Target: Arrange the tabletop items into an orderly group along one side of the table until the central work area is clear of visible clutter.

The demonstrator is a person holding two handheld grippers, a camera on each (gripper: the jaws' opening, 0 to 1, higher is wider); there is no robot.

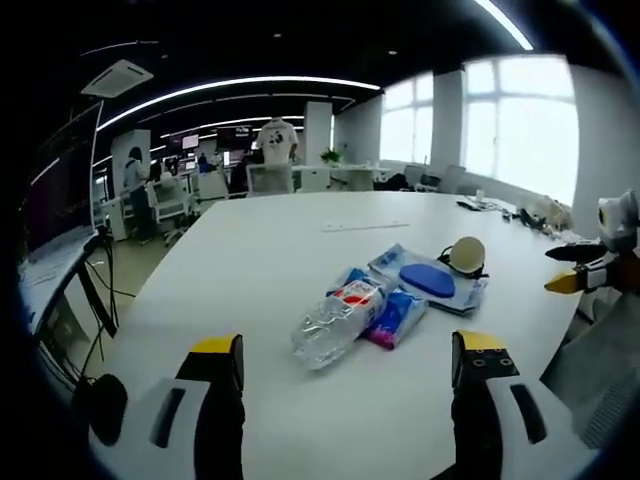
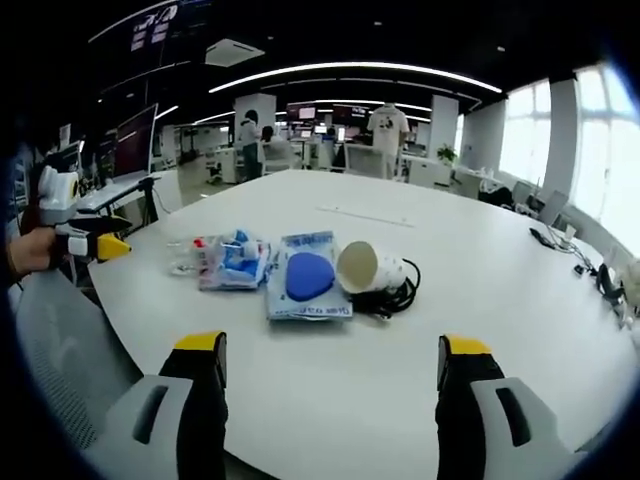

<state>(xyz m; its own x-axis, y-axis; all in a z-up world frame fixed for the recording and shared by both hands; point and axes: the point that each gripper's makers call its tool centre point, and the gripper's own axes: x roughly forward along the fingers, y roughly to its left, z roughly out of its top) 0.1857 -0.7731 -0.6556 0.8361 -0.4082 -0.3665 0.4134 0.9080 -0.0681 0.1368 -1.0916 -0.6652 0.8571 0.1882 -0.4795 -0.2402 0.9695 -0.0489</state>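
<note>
Four items lie grouped on the large white oval table (image 1: pixel 300 250), well ahead of both tools: a clear crushed plastic bottle with a red-and-white label (image 1: pixel 335 318), a blue-and-pink soft packet (image 1: pixel 398 318) touching it, a flat transparent pouch holding a blue oval pad (image 2: pixel 308 278), and a white round cap-like object (image 2: pixel 362 266) lying on its side against a coil of black cable (image 2: pixel 400 292). Left gripper (image 1: pixel 350 360) and right gripper (image 2: pixel 332 365), each with yellow-tipped black jaws, stand spread wide apart and empty over the near table edge.
</note>
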